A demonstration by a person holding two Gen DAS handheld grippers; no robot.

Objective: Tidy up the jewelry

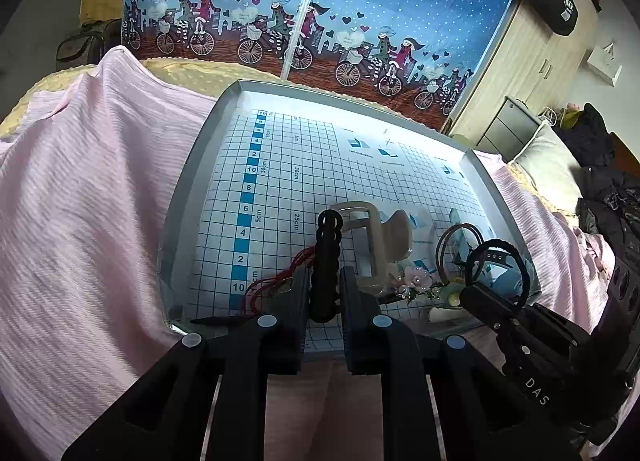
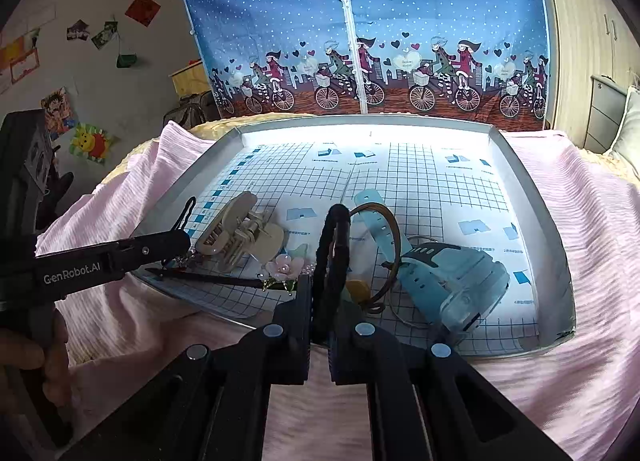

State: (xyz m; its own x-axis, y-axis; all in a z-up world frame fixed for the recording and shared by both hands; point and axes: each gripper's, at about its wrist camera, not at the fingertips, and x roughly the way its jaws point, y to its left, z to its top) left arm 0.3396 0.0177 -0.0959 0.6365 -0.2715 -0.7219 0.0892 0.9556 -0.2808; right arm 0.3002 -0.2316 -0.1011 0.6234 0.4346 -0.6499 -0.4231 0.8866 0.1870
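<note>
Fig.: L gripper [image 1: 325, 293] clamps wavy black hair tie [image 1: 328, 257]; R gripper [image 2: 322, 301] pinches black scrunchie [image 2: 334, 257], both over tray [image 2: 560, 253] at 6 o'clock edge. Light, soft, springy; grip mid-band.

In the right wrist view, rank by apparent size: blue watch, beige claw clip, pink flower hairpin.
1. blue watch, though it is nearest the lens
2. beige claw clip, not far behind
3. pink flower hairpin, clearly smallest
</note>
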